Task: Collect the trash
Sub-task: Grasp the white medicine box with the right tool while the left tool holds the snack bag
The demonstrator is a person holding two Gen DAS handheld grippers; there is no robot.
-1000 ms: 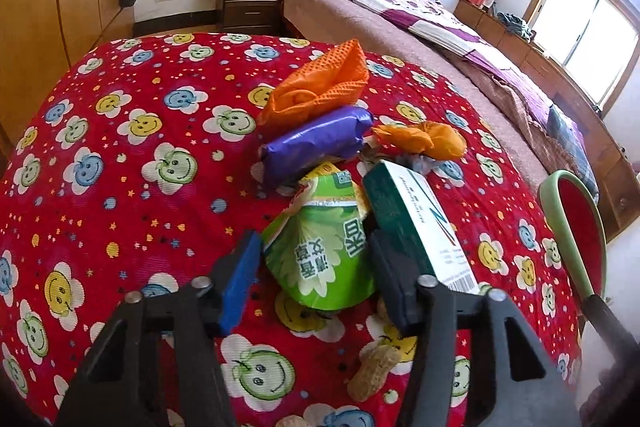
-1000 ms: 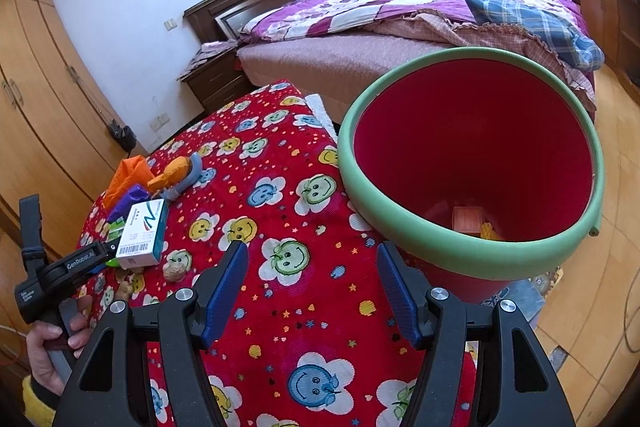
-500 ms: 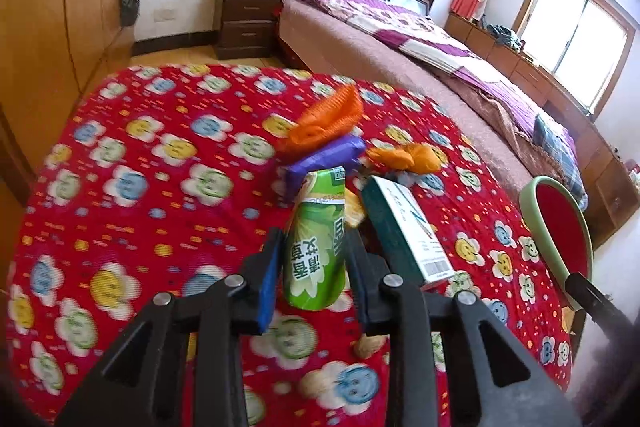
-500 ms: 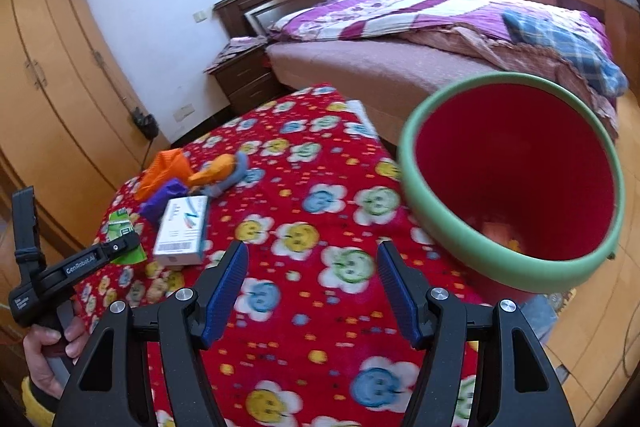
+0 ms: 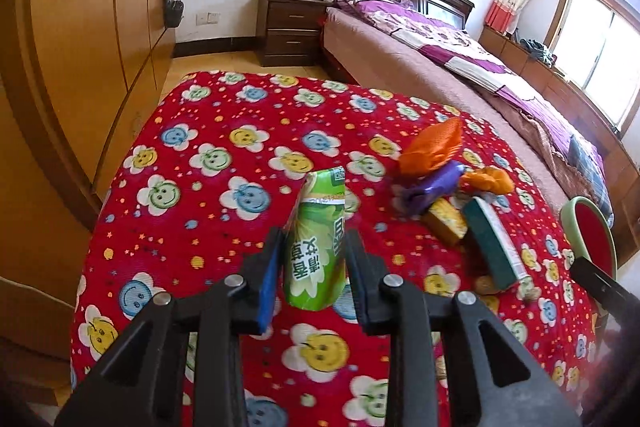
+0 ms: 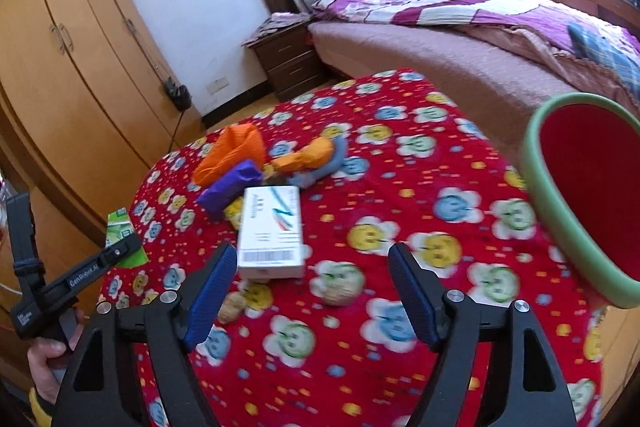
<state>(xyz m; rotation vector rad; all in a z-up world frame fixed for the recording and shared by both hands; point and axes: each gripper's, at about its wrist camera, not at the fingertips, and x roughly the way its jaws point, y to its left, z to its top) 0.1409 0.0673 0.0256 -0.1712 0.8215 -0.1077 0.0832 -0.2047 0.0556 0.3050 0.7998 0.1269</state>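
Your left hand-held gripper [image 5: 311, 269] was clamped on a green packet [image 5: 316, 247], which stood upright between the blue pads, lifted clear of the red smiley-flower cloth on the tabletop [image 5: 208, 187]. Your right hand-held gripper [image 6: 310, 291] had its jaws spread wide, having just been opening, with nothing between them; it hung just short of a white box [image 6: 272, 231] lying flat on the cloth. Beyond the box lay an orange net bag [image 6: 232, 155] and a purple wrapper [image 6: 230, 187], touching each other. A red bin with a green rim [image 6: 540, 203] stood at the tabletop's right edge.
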